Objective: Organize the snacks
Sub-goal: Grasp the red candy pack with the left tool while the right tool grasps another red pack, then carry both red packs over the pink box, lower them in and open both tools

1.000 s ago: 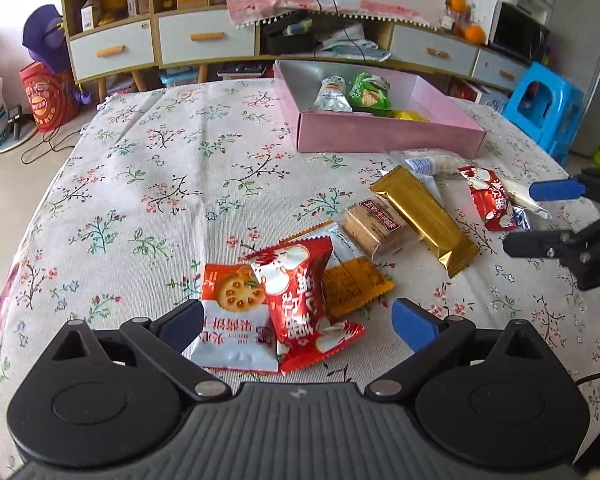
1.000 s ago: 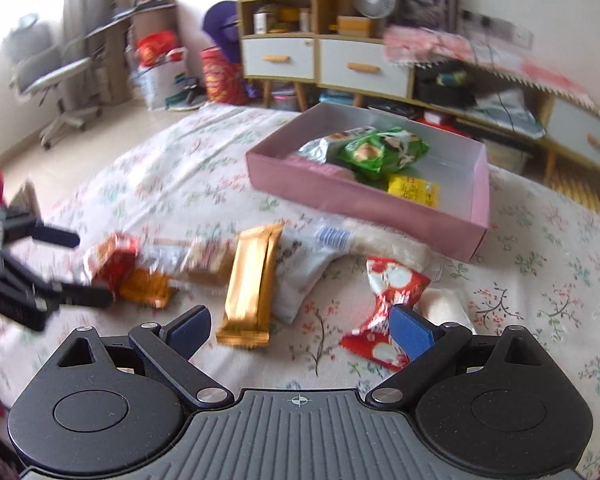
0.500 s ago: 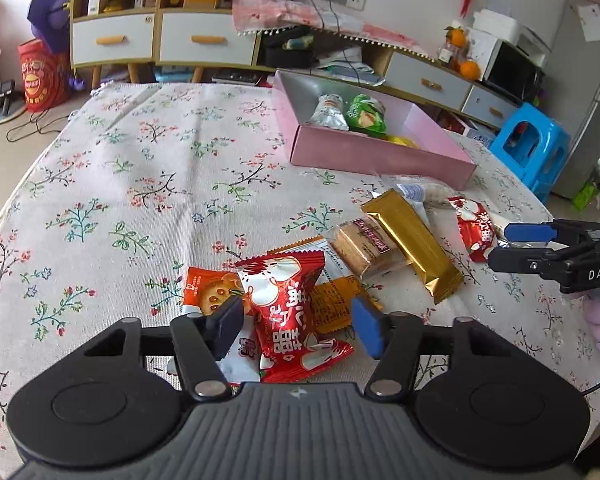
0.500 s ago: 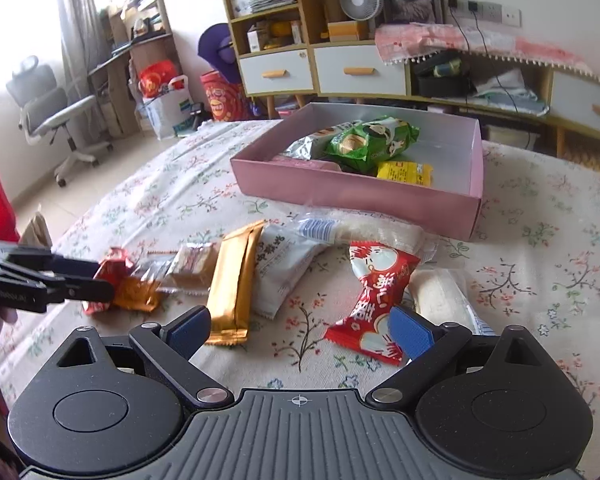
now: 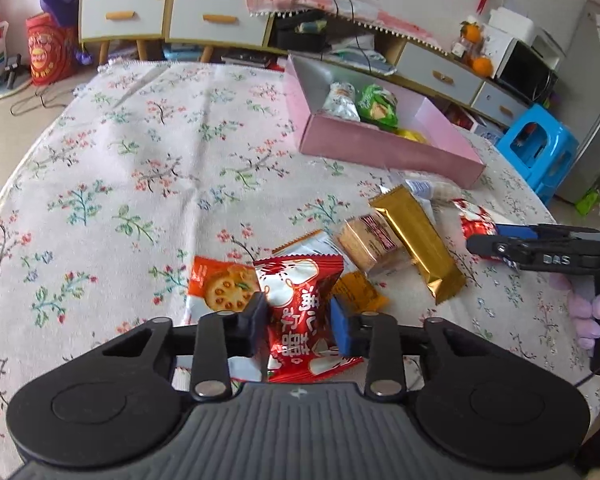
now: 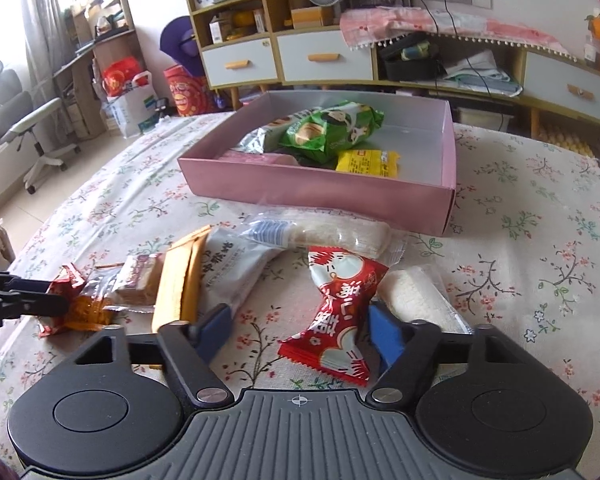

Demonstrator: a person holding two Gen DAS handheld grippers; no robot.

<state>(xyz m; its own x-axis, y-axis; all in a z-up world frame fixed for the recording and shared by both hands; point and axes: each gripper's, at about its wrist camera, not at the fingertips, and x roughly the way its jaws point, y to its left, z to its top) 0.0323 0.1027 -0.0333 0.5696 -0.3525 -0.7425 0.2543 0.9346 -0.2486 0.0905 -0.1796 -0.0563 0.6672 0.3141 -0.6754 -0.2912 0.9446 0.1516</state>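
Closing, left gripper (image 5: 298,326) pinches one red packet (image 5: 300,316); right gripper (image 6: 298,330), half-narrowed, straddles another packet (image 6: 338,312) lengthwise.

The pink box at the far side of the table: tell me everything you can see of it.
The pink box is a shallow, open rectangular tray with no lid, seemingly cardboard, with pink outer walls and a pale grey inside. It sits flat on the flowered tablecloth. It holds a green packet, a silver packet and a yellow packet, with bare floor left. Neither gripper touches it.
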